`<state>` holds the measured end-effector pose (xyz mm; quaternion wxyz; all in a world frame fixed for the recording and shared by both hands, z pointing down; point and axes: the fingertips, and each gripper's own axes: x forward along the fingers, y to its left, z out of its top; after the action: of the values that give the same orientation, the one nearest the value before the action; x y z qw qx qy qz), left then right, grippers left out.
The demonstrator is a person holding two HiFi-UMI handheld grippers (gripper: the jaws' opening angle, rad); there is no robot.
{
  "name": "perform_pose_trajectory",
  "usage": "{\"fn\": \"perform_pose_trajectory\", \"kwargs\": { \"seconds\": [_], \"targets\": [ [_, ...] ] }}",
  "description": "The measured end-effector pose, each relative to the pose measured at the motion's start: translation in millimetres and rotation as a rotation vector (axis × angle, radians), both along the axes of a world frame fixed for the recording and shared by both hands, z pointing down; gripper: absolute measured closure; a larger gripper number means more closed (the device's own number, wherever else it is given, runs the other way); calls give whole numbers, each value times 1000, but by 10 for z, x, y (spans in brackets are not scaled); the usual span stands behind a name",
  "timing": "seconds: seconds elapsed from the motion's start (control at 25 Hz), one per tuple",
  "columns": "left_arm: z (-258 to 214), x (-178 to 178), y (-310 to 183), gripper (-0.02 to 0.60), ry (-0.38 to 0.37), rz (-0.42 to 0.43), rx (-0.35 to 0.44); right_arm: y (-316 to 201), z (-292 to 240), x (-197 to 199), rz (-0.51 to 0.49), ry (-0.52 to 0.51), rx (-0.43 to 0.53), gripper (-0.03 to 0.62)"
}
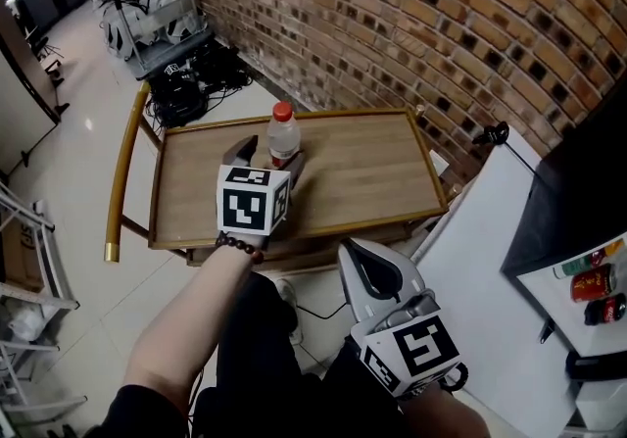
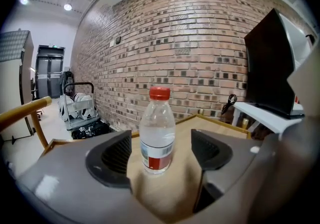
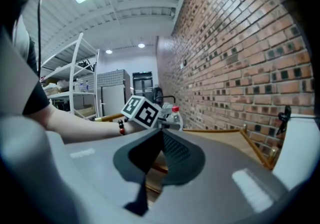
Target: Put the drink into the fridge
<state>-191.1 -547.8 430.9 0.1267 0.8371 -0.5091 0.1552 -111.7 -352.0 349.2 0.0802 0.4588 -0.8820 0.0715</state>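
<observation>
A clear drink bottle [image 1: 283, 136] with a red cap and a red-and-white label stands upright on the wooden cart table [image 1: 377, 171], near its back edge. My left gripper [image 1: 269, 156] reaches over the table and is open. In the left gripper view the bottle [image 2: 157, 133] stands between the two dark pads [image 2: 114, 158] with a gap on each side, untouched. My right gripper [image 1: 364, 267] hovers low in front of the table, off its front right edge, jaws shut with nothing in them. In the right gripper view its pads [image 3: 172, 154] meet, and the bottle [image 3: 175, 116] shows beyond the left hand.
An open white fridge door [image 1: 490, 260] stands at the right, with red cans [image 1: 593, 282] on a shelf inside. A brick wall [image 1: 411, 24] runs behind the table. A loaded trolley [image 1: 157, 20] and cables [image 1: 181, 93] are at the back left, a metal rack [image 1: 20, 260] at the left.
</observation>
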Motion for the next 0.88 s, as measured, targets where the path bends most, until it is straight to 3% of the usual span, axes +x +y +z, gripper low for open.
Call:
{"fn": "perform_pose_trajectory", "kwargs": {
  "seconds": [0.36, 0.88],
  "targets": [
    [248, 93, -268, 227, 7, 3, -46, -228, 81, 54, 12, 4, -21, 594],
    [271, 74, -382, 262, -19, -20, -30, -365, 107, 128, 22, 12, -31, 594]
  ]
}}
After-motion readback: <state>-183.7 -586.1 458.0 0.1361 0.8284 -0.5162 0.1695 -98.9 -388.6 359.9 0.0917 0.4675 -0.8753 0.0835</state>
